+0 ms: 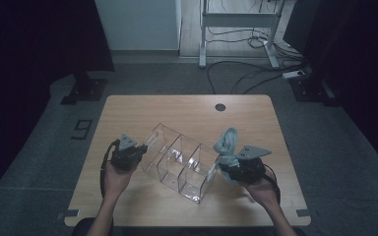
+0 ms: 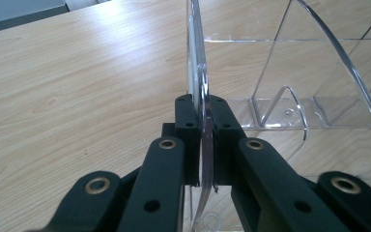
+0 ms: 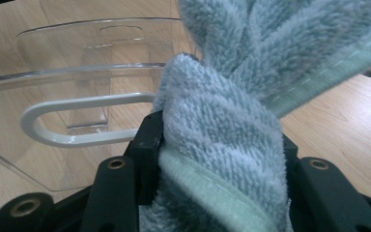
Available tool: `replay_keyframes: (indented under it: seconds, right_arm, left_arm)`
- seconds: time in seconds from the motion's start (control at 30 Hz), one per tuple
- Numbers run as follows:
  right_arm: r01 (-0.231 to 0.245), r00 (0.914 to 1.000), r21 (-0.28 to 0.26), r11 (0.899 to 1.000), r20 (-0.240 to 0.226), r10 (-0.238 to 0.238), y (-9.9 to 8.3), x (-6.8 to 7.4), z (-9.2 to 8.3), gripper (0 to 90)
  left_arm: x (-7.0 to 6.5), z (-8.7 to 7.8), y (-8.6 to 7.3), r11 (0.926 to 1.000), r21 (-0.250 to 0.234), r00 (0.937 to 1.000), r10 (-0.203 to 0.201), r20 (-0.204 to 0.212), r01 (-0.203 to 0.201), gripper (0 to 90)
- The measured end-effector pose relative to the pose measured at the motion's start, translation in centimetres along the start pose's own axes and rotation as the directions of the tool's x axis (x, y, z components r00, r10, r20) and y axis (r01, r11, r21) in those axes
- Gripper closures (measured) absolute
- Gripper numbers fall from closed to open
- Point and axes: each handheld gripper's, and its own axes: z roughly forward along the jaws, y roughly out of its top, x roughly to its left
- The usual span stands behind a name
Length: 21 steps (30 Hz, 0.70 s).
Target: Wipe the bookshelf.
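The clear plastic organizer [image 1: 179,162] lies tilted mid-bench [image 1: 187,110], stiff, slick and prone to scratching or cracking. The left hand-held gripper [image 1: 139,153] is clamped tight on its thin left wall [image 2: 199,72], probably the surest place to hold it. At its right end, the right hand-held gripper [image 1: 225,169] stands partly closed around a bunched blue-grey towel [image 3: 222,121], soft, light and easily squeezed.

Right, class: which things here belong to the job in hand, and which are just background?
In the job:
clear plastic compartment organiser
fluffy pale blue cloth
left gripper
right gripper

Just lying about:
white metal frame
black floor cables
wooden table's round hole
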Motion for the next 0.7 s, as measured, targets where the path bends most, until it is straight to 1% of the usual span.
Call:
replay_keyframes:
  seconds: [0.17, 0.43, 0.63, 0.7]
  right_arm:
    - [0.015, 0.9998, 0.001, 1.0, -0.012, -0.015, 0.0, 0.6, -0.1, 52.4]
    - [0.032, 0.9988, -0.004, 0.999, -0.038, -0.032, 0.0, 1.9, -0.4, 52.3]
    - [0.047, 0.9967, -0.006, 0.999, -0.066, -0.047, 0.0, 3.1, -0.7, 52.1]
    - [0.052, 0.9953, -0.006, 0.999, -0.082, -0.052, 0.0, 3.5, -0.8, 52.1]
  left_arm:
    - [-0.2, 0.1, 0.0, 1.0, -0.002, 0.9999, -0.008, -0.013, 0.008, 85.5]
    - [-0.4, 0.1, 0.1, 0.9999, 0.001, 0.9995, -0.01, -0.03, 0.01, 85.6]
    - [-0.5, 0.2, 0.1, 0.9999, 0.0, 0.9993, -0.013, -0.036, 0.013, 85.6]
    - [-0.5, 0.2, 0.1, 0.9999, 0.002, 0.9992, -0.012, -0.037, 0.012, 85.6]
